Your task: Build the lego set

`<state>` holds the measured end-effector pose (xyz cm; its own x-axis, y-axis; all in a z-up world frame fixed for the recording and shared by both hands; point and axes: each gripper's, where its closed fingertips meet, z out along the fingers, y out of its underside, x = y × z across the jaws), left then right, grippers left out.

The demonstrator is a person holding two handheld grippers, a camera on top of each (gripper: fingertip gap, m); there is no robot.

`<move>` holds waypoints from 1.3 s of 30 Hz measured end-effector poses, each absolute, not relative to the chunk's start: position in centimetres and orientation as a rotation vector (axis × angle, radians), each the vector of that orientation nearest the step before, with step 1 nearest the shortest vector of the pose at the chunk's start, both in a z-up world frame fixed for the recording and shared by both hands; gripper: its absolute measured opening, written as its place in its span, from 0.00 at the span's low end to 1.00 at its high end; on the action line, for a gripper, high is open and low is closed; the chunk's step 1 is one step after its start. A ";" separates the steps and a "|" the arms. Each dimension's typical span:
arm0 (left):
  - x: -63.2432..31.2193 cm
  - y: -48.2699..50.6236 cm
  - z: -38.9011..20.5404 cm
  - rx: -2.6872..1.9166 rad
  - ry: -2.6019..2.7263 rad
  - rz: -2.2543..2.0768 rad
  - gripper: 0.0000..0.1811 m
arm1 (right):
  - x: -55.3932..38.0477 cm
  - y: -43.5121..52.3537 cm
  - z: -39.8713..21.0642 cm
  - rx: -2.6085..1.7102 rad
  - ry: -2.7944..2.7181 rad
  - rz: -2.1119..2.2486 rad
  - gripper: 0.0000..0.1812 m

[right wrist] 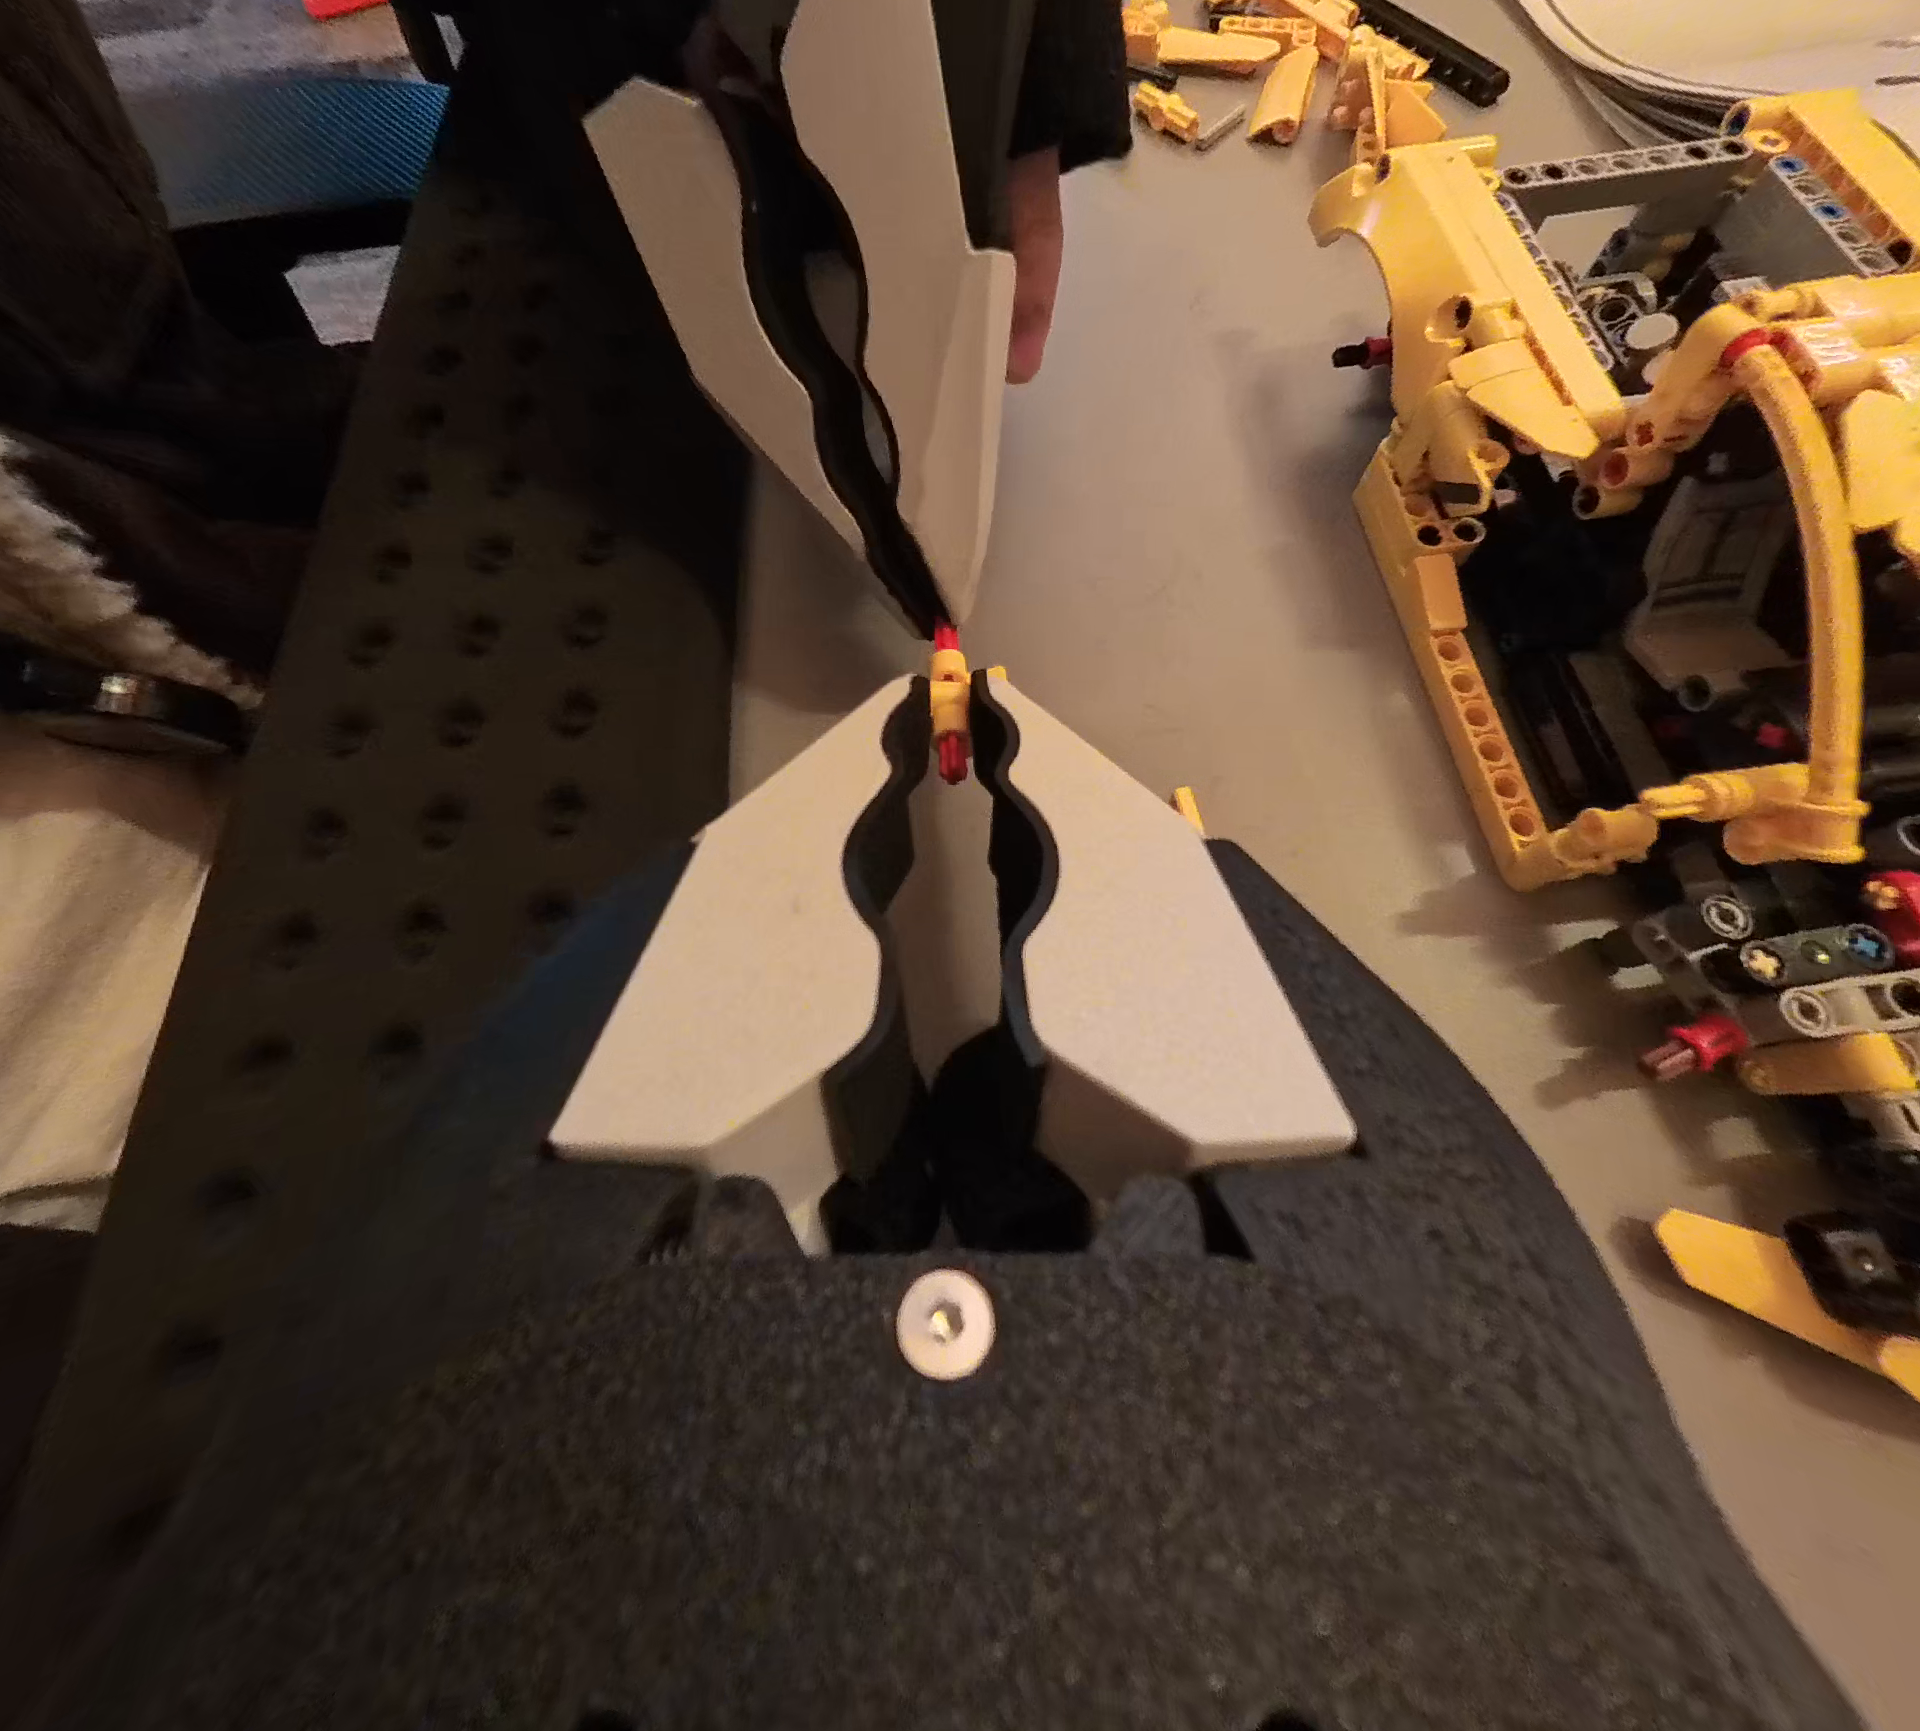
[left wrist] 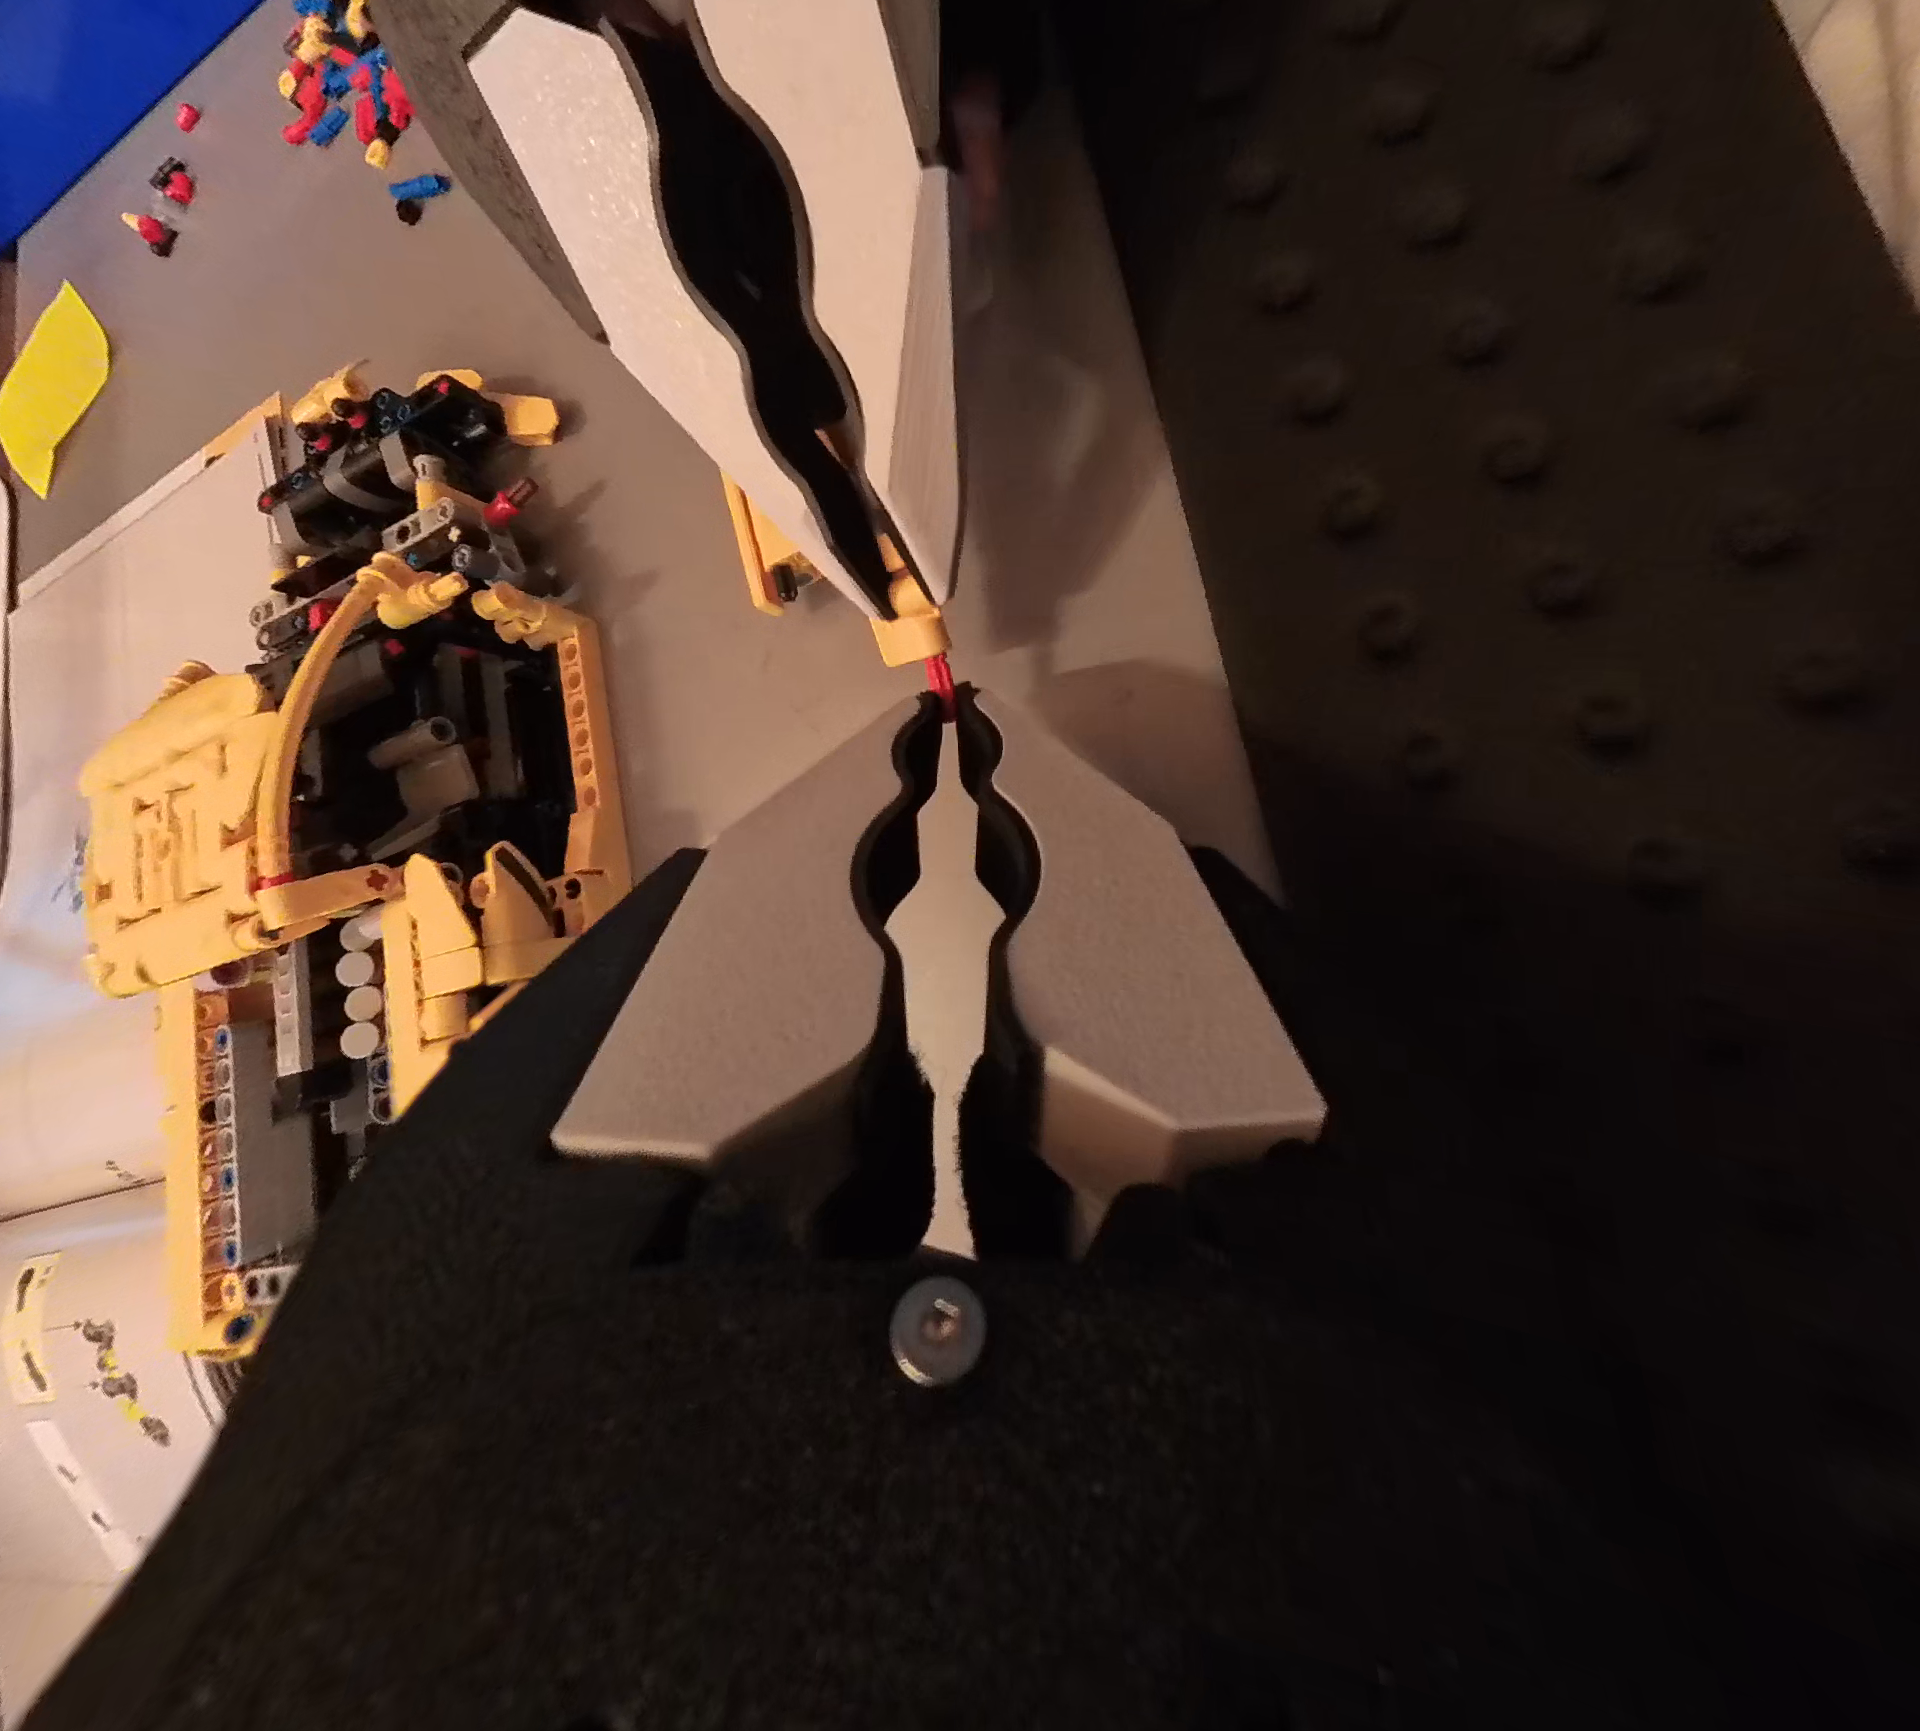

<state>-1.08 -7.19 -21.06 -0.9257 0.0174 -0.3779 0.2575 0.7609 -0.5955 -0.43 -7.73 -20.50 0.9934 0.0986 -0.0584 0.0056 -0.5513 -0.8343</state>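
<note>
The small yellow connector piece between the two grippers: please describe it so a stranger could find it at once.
Above the grey table, beside the large yellow vehicle model, two grey-fingered grippers meet tip to tip. The right gripper pinches the small yellow connector piece, while the left gripper pinches the thin red pin running through it. Unlike the loose yellow parts on the table, it is held in the air.

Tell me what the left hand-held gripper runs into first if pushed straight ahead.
The left hand-held gripper, pinching the red pin, would first drive against the yellow connector in the right hand-held gripper.
</note>
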 end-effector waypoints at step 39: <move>-1.4 -7.4 -16.2 -0.402 2.546 -1.893 0.02 | -0.7 -7.5 -16.2 -1.889 -0.035 0.239 0.04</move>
<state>-1.40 -7.45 -16.20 -0.9668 -0.1665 0.1939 -0.2336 0.2680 -0.9347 -0.74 -7.55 -16.16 0.9786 0.1432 -0.1478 -0.0943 -0.3267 -0.9404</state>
